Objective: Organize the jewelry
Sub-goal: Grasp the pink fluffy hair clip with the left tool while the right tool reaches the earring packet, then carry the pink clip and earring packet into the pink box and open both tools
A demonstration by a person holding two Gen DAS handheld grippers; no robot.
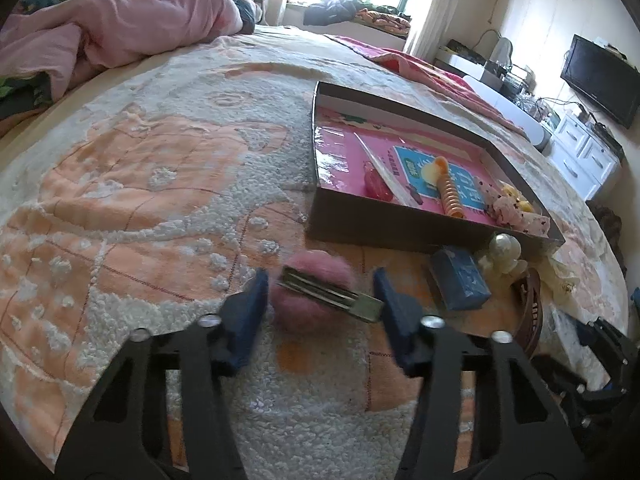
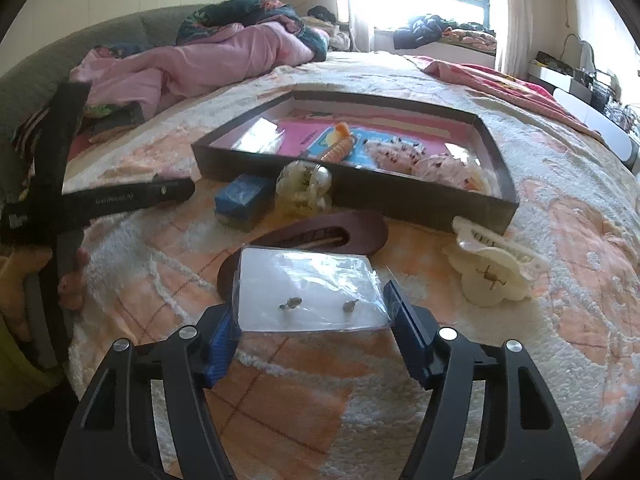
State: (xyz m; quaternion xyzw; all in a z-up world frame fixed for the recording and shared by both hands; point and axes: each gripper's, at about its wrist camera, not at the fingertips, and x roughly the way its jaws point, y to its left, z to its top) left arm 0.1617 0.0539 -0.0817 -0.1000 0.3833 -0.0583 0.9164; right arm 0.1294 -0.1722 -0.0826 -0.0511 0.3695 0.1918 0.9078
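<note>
Here both tongs tilt downward, left tongs (image 1: 320,292) pinching a pompom clip (image 1: 316,292), right tongs (image 2: 312,312) pinching an earring packet (image 2: 308,288).

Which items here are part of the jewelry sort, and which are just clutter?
Job items:
pompom clip, between left fingers
earring packet, between right fingers
tray
brown barrette
white claw clip
pearl clip
blue box

Lying about:
pink quilt
TV
</note>
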